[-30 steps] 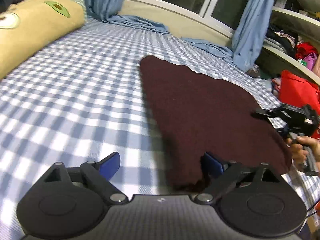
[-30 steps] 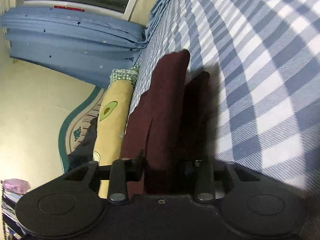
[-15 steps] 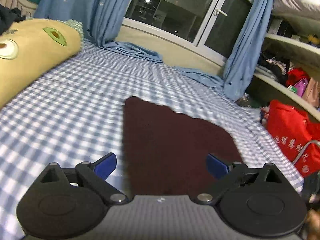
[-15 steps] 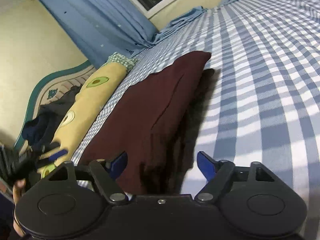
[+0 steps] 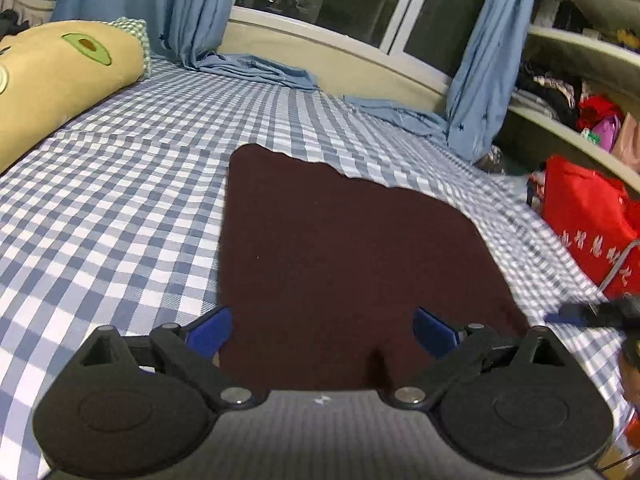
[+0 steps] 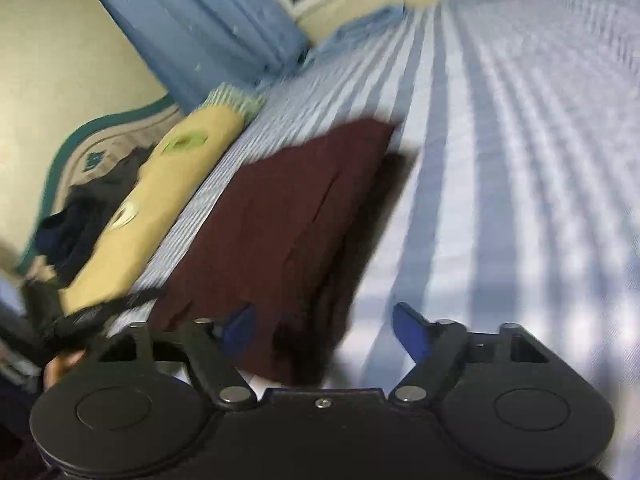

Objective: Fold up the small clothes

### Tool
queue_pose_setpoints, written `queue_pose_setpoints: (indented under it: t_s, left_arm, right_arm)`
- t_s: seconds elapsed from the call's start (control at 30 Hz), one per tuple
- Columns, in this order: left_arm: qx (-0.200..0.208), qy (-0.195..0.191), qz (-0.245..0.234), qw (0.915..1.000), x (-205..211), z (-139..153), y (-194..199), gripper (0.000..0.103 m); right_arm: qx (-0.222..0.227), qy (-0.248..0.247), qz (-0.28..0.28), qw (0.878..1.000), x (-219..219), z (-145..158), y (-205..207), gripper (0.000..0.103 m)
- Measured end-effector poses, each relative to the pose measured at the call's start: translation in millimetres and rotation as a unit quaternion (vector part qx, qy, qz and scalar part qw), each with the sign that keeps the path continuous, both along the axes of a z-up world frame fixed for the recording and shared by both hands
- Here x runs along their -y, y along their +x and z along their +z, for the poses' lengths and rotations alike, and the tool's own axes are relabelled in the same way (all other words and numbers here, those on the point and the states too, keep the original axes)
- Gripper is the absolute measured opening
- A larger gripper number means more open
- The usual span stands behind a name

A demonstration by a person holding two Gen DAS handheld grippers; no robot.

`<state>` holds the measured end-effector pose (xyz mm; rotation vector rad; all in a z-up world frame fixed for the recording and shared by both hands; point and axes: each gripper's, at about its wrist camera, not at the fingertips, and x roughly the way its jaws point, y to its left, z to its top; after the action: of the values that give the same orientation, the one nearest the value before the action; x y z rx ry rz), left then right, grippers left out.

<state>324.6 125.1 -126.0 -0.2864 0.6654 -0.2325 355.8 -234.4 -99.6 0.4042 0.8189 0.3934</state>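
Observation:
A dark maroon garment [image 5: 344,256] lies folded flat on the blue-and-white checked bed sheet [image 5: 120,208]. My left gripper [image 5: 322,328] is open and empty, held just above the garment's near edge. The garment also shows in the right wrist view [image 6: 288,220], where folded layers show along its side. My right gripper [image 6: 320,330] is open and empty at the garment's near corner; this view is blurred. The right gripper shows blurred at the left wrist view's right edge [image 5: 600,314].
A yellow avocado-print pillow [image 5: 52,80] lies along the bed's left side. Blue curtains [image 5: 480,60] hang by the window at the far end. A red bag [image 5: 588,220] and shelves with clothes stand right of the bed. Dark clothes [image 6: 80,224] lie beyond the pillow.
My right gripper, shut on the garment one second ago, has opened and let it go. Both grippers have pulled back from the garment, which now lies flat.

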Motion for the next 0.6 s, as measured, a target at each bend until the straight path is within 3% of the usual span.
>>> queue_pose_setpoints:
  t_s: [0.07, 0.17, 0.33, 0.37, 0.4, 0.43, 0.47, 0.53, 0.6]
  left_arm:
    - [0.002, -0.007, 0.008, 0.9999, -3.2, 3.9, -2.9, 0.099]
    - [0.012, -0.01, 0.01, 0.9998, -6.2, 14.5, -9.4, 0.099]
    - [0.014, -0.024, 0.025, 0.9993, -14.9, 19.6, -10.8, 0.099]
    - [0.011, -0.03, 0.027, 0.9991, -15.8, 18.9, -9.0, 0.099]
    - [0.011, -0.033, 0.025, 0.9991, -15.9, 18.3, -7.5, 0.099]
    - [0.011, -0.032, 0.023, 0.9992, -14.3, 17.4, -5.8, 0.099]
    - [0.01, -0.026, 0.021, 0.9994, -10.7, 16.2, -2.7, 0.099]
    - [0.002, 0.0, 0.015, 0.9999, 0.3, 8.7, 5.7, 0.099]
    - [-0.024, 0.036, 0.012, 0.999, 11.5, -5.8, 15.3, 0.099]
  right_arm:
    - [0.011, 0.011, -0.026, 1.0, 12.3, 4.7, 28.2, 0.079]
    - [0.0, 0.078, -0.07, 0.995, 27.0, -4.9, 82.1, 0.078]
    - [-0.023, 0.049, -0.064, 0.996, 6.4, -29.0, 159.1, 0.073]
    - [-0.027, 0.054, -0.066, 0.996, 7.3, -33.1, 166.8, 0.061]
    - [-0.037, 0.075, -0.061, 0.995, 4.3, -37.6, 179.0, 0.02]
    - [-0.05, 0.109, -0.048, 0.992, 3.9, -41.9, 190.5, 0.008]
    - [-0.051, 0.122, -0.04, 0.99, 2.9, -41.4, 198.3, 0.008]
    - [-0.005, 0.082, -0.02, 0.996, -6.5, -29.0, 209.5, 0.008]
    - [-0.015, 0.054, -0.033, 0.998, -5.8, -38.0, 227.1, 0.008]
